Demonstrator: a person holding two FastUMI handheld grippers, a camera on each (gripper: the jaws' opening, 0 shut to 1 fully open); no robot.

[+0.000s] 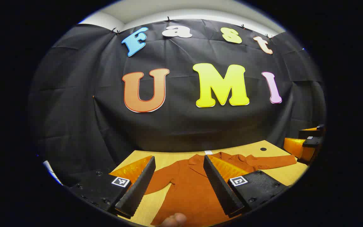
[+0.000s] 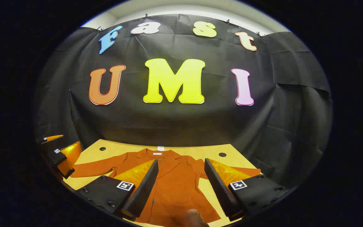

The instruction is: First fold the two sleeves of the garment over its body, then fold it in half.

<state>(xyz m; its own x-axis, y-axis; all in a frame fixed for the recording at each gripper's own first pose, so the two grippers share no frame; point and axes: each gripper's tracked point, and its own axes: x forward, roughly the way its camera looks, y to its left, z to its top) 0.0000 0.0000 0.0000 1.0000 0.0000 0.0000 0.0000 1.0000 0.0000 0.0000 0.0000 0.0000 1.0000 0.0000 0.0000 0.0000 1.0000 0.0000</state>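
A rust-orange jacket lies flat and face up on the wooden table, collar toward the wall. In the left gripper view one sleeve stretches out to the right. My left gripper hovers open above the jacket's body, nothing between its fingers. In the right gripper view the jacket spreads with one sleeve reaching left and the other sleeve partly behind a finger. My right gripper is open over the jacket's front. Each gripper appears in the other's view, at the edge: right gripper, left gripper.
The table has small round holes near its far edge, close to the black cloth wall. A white tag sits at the collar. A fingertip shows at the bottom of each view.
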